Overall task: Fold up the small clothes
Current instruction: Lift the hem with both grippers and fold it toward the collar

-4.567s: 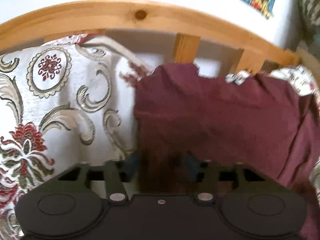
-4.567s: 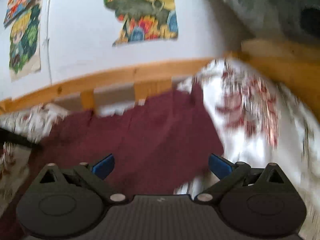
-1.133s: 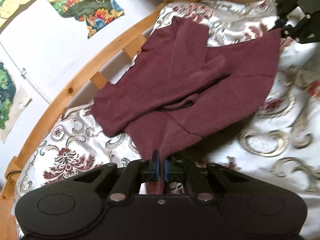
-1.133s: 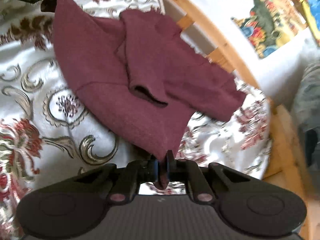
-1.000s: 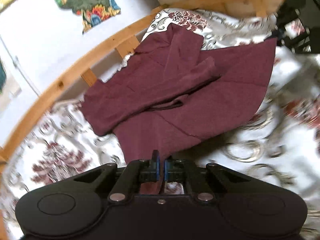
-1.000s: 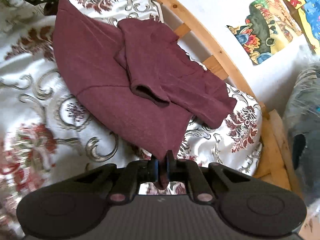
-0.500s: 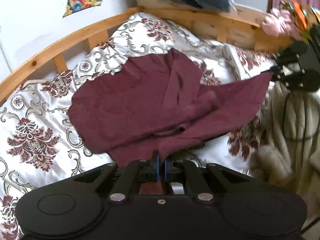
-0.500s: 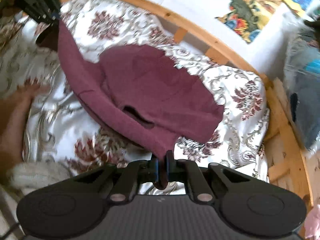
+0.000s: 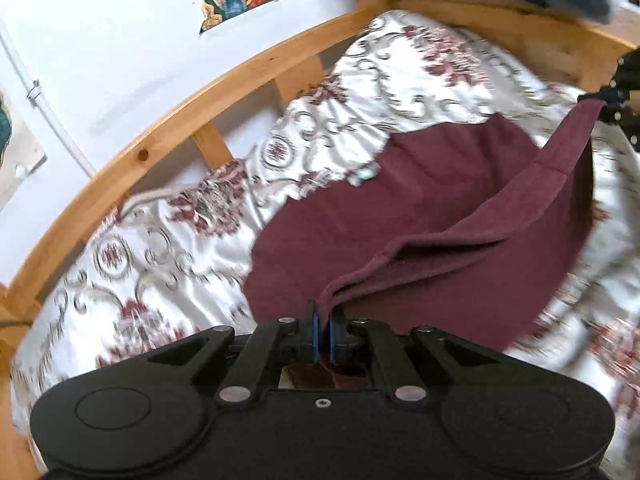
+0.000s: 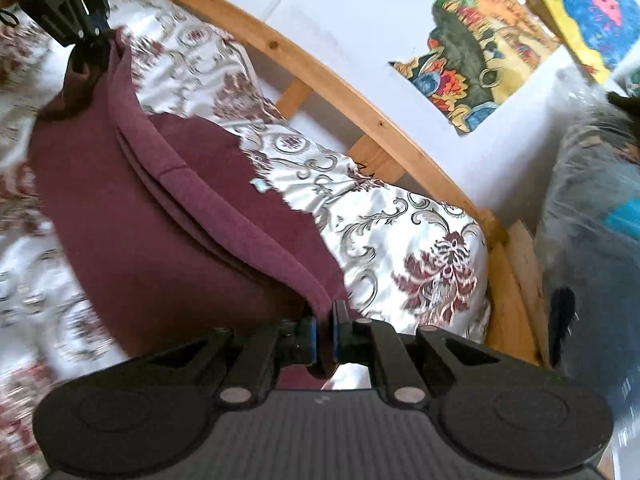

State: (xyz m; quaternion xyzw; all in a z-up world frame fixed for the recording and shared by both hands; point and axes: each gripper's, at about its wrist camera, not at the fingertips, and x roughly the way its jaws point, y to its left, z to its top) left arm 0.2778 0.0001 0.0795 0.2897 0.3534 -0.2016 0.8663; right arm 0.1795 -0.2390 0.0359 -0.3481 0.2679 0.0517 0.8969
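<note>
A maroon garment (image 9: 404,216) hangs stretched between both grippers above the patterned bedspread (image 9: 168,240), its lower part resting on the bed. My left gripper (image 9: 324,334) is shut on one corner of its edge. My right gripper (image 10: 325,336) is shut on the opposite corner of the garment (image 10: 132,208). The right gripper shows at the far right of the left wrist view (image 9: 618,98). The left gripper shows at the top left of the right wrist view (image 10: 94,34). The held edge sags in a fold between them.
A wooden bed rail (image 9: 168,136) curves along the far side, also in the right wrist view (image 10: 360,116). A white wall with colourful pictures (image 10: 480,52) is behind it. A grey-blue bundle (image 10: 596,216) lies at the right end of the bed.
Both grippers have lifted the held edge and carried it toward the rail. The sleeves that showed on top are now hidden under the raised fold.
</note>
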